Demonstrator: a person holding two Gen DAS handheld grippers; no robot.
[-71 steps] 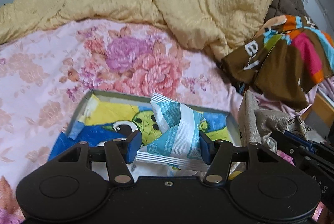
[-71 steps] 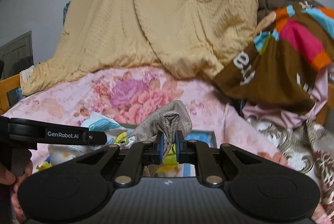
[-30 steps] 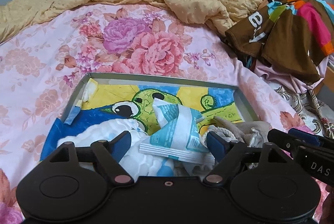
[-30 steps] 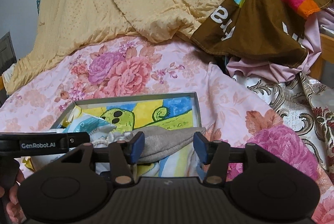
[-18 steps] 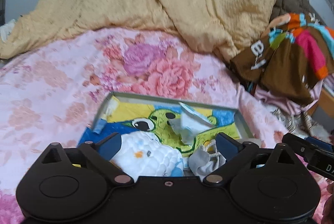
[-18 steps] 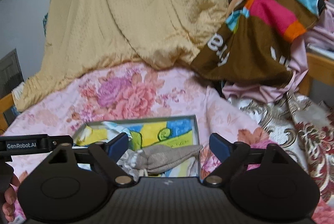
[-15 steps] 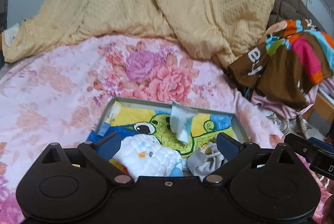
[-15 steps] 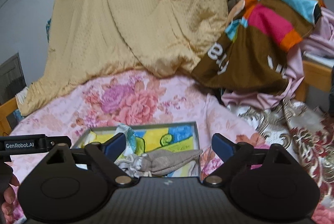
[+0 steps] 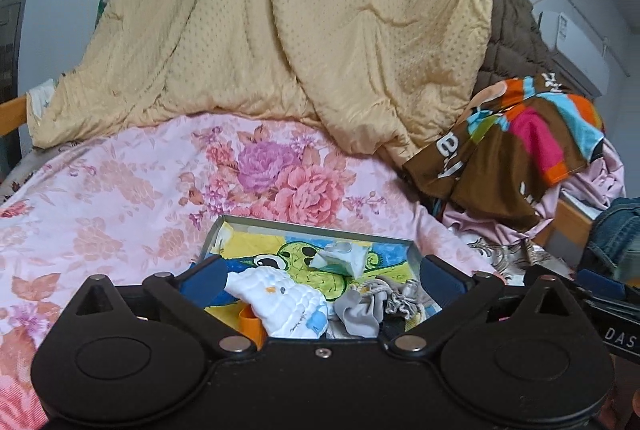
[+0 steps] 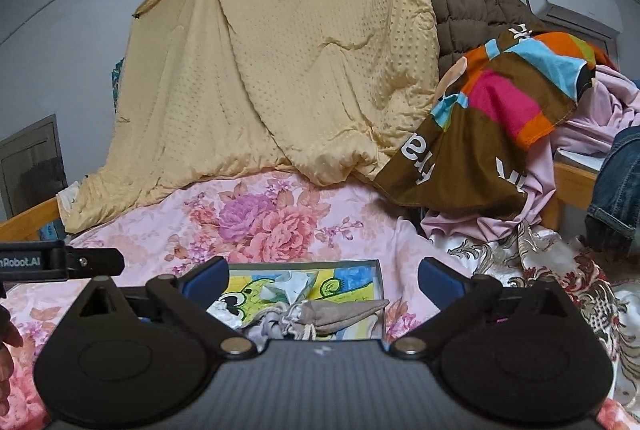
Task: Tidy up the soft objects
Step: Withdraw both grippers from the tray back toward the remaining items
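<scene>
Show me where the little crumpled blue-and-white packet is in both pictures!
Left wrist view: the crumpled blue-and-white packet lies in the shallow cartoon-printed tray, toward its far right, beyond the white stuffed toy.
Right wrist view: the packet sits mid-tray, beyond the beige drawstring pouch.
Shared landmark: the big purple-and-pink rose print on the bedsheet, just behind the tray.

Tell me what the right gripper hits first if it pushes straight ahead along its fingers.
Probably the beige drawstring pouch lying in the cartoon-printed tray. It sits between the open fingers of the right gripper, just ahead of them. Depth is unclear in the fisheye view, so the gripper might pass above it toward the floral bedspread.
</scene>
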